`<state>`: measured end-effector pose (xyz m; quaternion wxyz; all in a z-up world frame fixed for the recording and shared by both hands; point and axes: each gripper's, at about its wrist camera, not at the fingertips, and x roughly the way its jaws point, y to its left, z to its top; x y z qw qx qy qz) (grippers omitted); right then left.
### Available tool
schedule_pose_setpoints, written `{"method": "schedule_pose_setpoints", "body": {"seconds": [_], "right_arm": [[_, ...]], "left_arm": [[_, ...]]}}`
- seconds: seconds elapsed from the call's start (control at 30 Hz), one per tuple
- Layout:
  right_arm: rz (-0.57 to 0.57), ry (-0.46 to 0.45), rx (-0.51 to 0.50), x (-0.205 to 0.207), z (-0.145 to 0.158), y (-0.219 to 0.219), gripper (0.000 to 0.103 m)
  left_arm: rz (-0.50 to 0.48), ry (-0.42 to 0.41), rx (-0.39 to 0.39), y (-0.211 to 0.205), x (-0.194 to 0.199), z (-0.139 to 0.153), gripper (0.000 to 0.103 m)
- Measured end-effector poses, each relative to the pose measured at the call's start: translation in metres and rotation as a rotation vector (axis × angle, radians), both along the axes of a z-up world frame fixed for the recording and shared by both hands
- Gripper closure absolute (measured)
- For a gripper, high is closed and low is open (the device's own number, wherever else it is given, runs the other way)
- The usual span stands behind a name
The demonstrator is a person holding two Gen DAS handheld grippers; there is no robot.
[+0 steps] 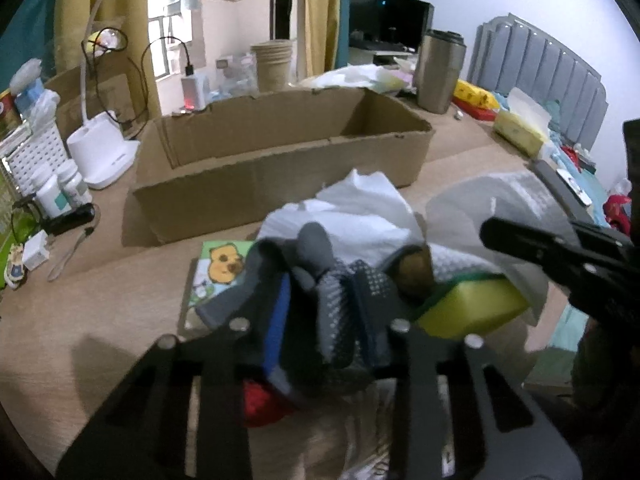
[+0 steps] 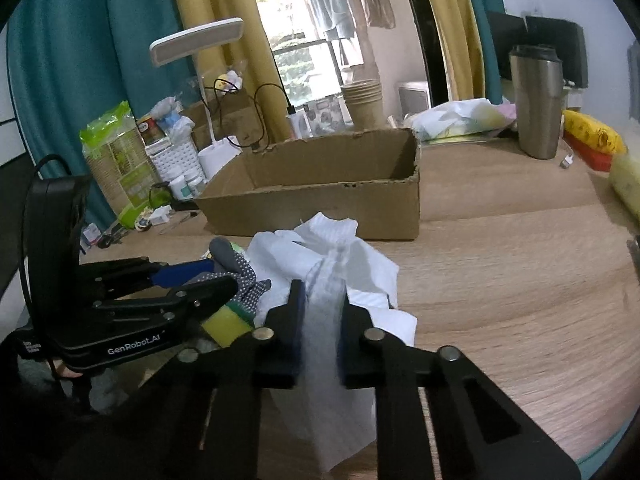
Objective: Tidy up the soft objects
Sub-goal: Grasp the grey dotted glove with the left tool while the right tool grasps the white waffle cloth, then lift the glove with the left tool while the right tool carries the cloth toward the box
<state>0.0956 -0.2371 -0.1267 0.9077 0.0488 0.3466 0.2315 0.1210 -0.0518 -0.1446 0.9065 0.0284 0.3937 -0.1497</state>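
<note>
A pile of soft things lies on the wooden table in front of an open cardboard box (image 1: 280, 160) (image 2: 320, 196). In the pile are a grey dotted glove (image 1: 316, 244), a white cloth (image 1: 360, 208) and a yellow sponge (image 1: 472, 308) with a green scrub layer. My left gripper (image 1: 326, 304) is shut on the glove, which bulges between its blue pads. The right wrist view shows that same grip from the side, with the left gripper (image 2: 220, 274) on the glove (image 2: 244, 280) above the sponge (image 2: 226, 324). My right gripper (image 2: 322, 300) is shut on a raised fold of the white cloth (image 2: 320, 240).
A picture card with a cartoon bear (image 1: 220, 268) lies under the pile, and something red (image 1: 260, 400) shows below my left gripper. Behind the box stand paper cups (image 1: 274, 64), a steel tumbler (image 2: 536, 104), a white desk lamp (image 2: 196, 42), a basket and small bottles.
</note>
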Motion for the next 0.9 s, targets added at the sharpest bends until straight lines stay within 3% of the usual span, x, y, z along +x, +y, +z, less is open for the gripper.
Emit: {"method": "schedule_pose_setpoints", "body": {"seconds": [0.1,0.23,0.9], "right_arm": [[0.004,-0.015,0.021,-0.003,0.004,-0.003,0.097],[0.003,-0.031,0.046,-0.004,0.010,-0.007,0.098],[0.002,-0.221,0.088,-0.021,0.086,-0.023,0.099]], "left_arm": [[-0.009,-0.011,0.003,-0.002,-0.003,0.002,0.086],[-0.033,-0.017,-0.012,-0.004,-0.005,0.004,0.091],[-0.044,-0.143,-0.105,0.008,-0.025,0.049,0.092]]}}
